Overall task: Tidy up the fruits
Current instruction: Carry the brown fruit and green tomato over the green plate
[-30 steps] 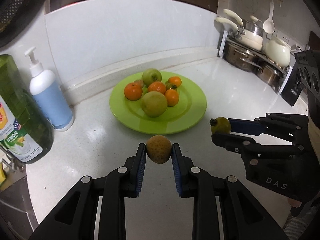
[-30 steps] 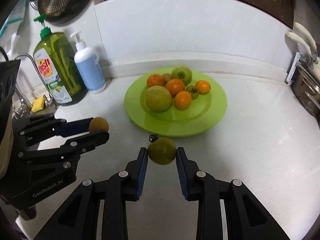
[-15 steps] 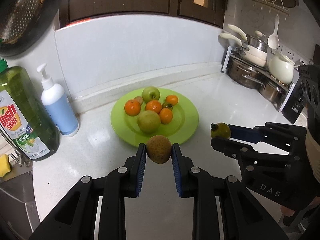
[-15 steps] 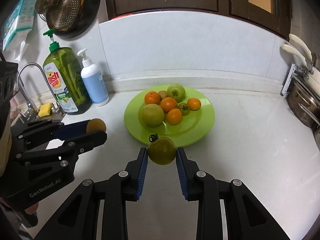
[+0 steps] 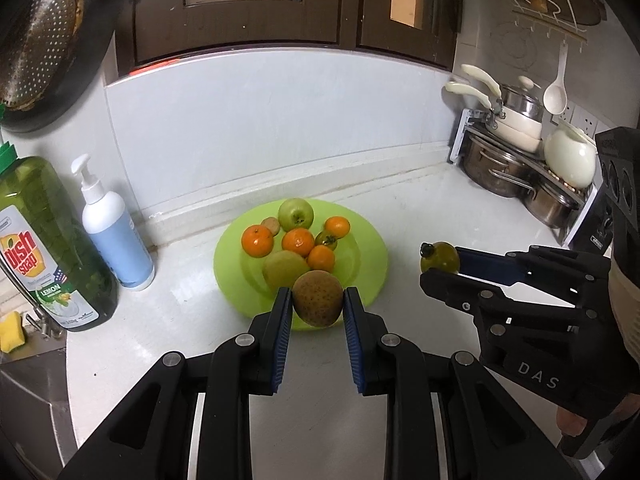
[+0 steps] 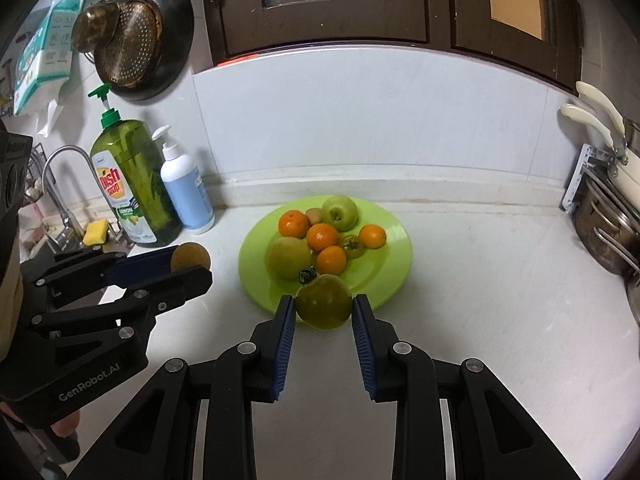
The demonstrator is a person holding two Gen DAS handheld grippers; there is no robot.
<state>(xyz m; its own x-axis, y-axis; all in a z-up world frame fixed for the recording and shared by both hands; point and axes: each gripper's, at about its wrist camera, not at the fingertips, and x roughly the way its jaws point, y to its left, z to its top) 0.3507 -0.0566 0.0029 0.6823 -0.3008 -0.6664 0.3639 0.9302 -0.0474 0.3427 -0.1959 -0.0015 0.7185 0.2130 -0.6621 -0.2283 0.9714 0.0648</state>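
left tool (image 5: 318, 306) clenched on brown pear (image 5: 318, 298) | right tool (image 6: 324, 312) clenched on green persimmon (image 6: 324, 307) | both held above white surface (image 6: 480, 280), near green plate (image 6: 384, 280) of fruit | soap bottles (image 6: 132, 184) left, pots (image 5: 504, 164) right, dark cabinets (image 5: 256, 4) above

Both grippers have risen and drawn back from the round lime-green plate (image 5: 372, 240). More of the dark wooden cabinets (image 6: 360, 4) above now shows.

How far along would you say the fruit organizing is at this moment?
Done: several fruits already sit on the green plate. In hand: the left gripper holds a brown pear, the right gripper a green persimmon. Left: setting both down.
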